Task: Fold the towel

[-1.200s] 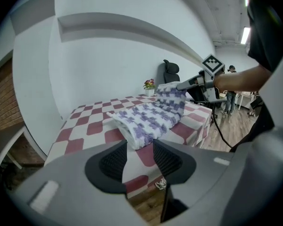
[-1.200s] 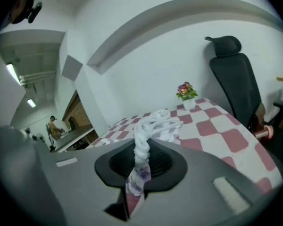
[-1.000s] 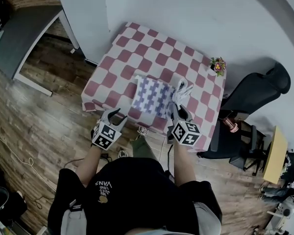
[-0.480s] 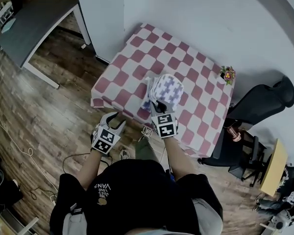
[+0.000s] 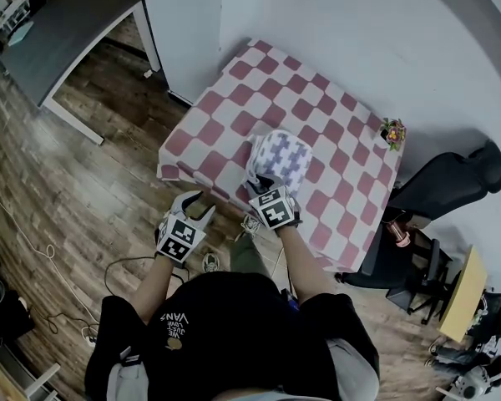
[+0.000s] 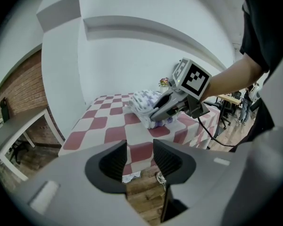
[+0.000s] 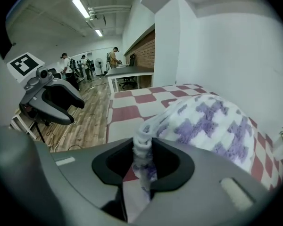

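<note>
The white towel with purple cross-shaped patches [image 5: 284, 153] lies doubled over in a humped bundle at the near edge of the desk with the red-and-white chequered cloth [image 5: 234, 90]. Its longer side runs away from the person. The right tool [image 5: 265, 180] has a bunched near edge of it between its jaws. The jaws have just been opening, yet the cloth fills the gap and touches both pads. The left tool [image 5: 199, 205] is open and empty over the wooden plank floor [image 5: 83, 190], off the desk's near-left corner. The black shirt [image 5: 225, 332] reads "VANS". A small flowering pot plant [image 5: 392, 132] stands at the far right corner, with a black office chair [image 5: 451, 182] beyond.
</note>
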Motion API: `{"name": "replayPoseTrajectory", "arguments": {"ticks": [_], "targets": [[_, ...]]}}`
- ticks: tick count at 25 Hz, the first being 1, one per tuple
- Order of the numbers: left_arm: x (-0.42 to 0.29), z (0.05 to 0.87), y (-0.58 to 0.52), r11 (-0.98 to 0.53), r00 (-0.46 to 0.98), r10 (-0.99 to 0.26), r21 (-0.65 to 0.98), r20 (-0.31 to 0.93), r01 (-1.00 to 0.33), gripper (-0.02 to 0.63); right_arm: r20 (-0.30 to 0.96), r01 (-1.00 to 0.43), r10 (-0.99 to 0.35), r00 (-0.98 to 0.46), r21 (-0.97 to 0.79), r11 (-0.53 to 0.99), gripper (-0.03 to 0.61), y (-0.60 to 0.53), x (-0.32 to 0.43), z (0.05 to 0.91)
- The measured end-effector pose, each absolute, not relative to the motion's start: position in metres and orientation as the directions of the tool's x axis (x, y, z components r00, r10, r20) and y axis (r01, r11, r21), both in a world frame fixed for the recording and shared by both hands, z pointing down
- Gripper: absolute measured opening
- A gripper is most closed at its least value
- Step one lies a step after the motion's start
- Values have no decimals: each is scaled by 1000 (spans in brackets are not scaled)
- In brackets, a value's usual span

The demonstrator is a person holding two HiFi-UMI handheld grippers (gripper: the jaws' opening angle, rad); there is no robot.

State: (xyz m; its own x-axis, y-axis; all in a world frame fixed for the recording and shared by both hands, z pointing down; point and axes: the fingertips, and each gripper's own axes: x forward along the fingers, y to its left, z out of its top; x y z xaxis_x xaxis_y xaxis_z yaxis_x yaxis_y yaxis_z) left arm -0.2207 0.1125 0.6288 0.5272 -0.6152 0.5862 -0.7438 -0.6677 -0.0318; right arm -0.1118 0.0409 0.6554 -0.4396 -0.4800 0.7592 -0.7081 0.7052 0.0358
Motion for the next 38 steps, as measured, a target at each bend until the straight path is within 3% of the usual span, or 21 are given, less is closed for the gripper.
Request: {"name": "replayPoseTrajectory", "arguments": {"ticks": [1, 4, 7, 11, 18, 25, 30, 34, 38], "targets": [[-220, 628, 112, -670, 529, -615, -33, 585, -742, 147, 763, -696, -462, -452, 23, 718, 108, 43, -115, 655], [-216, 625, 110, -677, 536, -613, -36, 581, -735, 147, 765, -657, -422, -487, -3, 754, 224, 49, -125, 653], [-212, 618, 108, -680, 541, -620, -45, 569, -732, 147, 736, -663, -440, -515, -17, 748, 232, 50, -124, 644], [-211, 603, 104, -673, 541, -641, -59, 544, -737, 147, 608, -728, -557, -566, -52, 684, 227, 47, -115, 609], [-190, 568, 98, -693, 587, -668, -96, 458, -714, 147, 395, -857, -772, -498, -88, 508, 192, 60, -60, 543], [-162, 530, 104, -715, 641, -679, -124, 357, -688, 146, 248, -920, -886, -392, -118, 374, 166, 104, -12, 498], [-151, 515, 118, -741, 682, -659, -123, 317, -660, 143, 196, -948, -930, -311, -134, 289, 98, 136, 10, 481], [-151, 508, 130, -749, 694, -655, -134, 299, -649, 110, 179, -963, -950, -257, -134, 236, 27, 158, 19, 476], [-154, 500, 146, -752, 705, -654, -136, 275, -645, 63, 182, -965, -953, -244, -142, 220, 6, 178, 18, 477]]}}
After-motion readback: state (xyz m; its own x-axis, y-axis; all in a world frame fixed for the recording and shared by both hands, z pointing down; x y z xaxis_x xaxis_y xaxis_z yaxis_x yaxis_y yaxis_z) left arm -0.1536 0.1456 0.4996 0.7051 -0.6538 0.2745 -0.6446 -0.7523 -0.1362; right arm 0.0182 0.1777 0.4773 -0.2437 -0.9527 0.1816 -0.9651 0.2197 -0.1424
